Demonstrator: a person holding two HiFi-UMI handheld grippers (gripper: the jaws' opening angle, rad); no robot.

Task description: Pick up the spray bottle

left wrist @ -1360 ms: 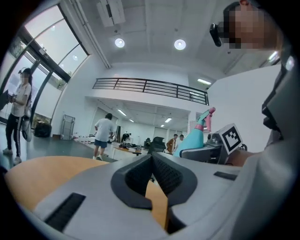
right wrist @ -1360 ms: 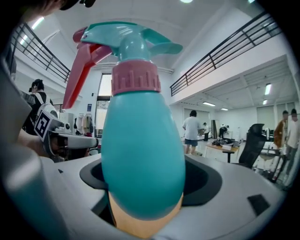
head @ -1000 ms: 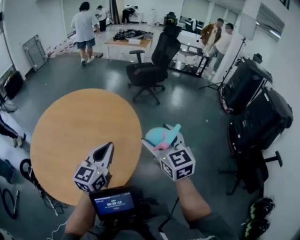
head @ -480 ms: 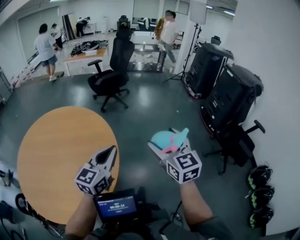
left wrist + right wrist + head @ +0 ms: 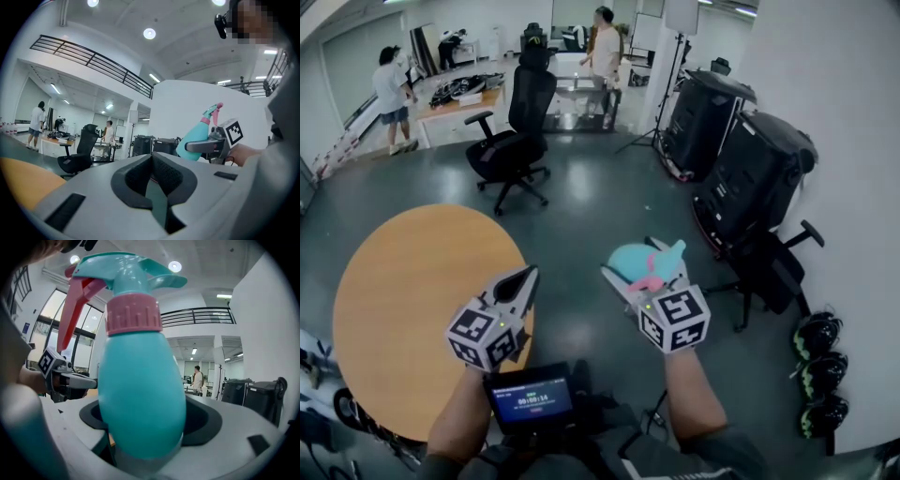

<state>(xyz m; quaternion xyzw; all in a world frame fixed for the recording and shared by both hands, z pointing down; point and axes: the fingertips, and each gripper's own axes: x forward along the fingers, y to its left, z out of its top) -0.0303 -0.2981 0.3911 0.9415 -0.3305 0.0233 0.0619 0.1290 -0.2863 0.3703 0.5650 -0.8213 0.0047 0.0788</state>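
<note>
Counted: two grippers, one bottle, one round table, two chairs, two black cases, three people, one small screen.

Left gripper (image 5: 531, 273): over the right edge of the table (image 5: 403, 281), jaws pressed together, nothing between them. Right gripper (image 5: 639, 274): off the table to its right, above the floor, beside the left one and apart from it, jaws clamped on the bottle (image 5: 628, 261).

Bottle: teal body, pink collar, pink trigger, teal spray head. Lower body wedged between the right jaws, gripped from both sides. Collar and head clear of the jaws, standing above them in the right gripper view, pointing away from the table in the head view. Held up, touching neither table nor floor. From the left gripper view, tilted, head uppermost, with a jaw across its body.

First chair (image 5: 511, 141) beyond the table's far side. Second chair (image 5: 769, 272) well right of the table, past the right gripper. First case (image 5: 703, 112) and second case (image 5: 757, 173) side by side, right of the table and beyond the second chair.

People all far beyond the table: one person (image 5: 391, 89) to the left, another person (image 5: 605, 37) near the middle, a third person (image 5: 450, 42) small between them.

Screen (image 5: 530, 398) at the table's near side, between the two forearms.
</note>
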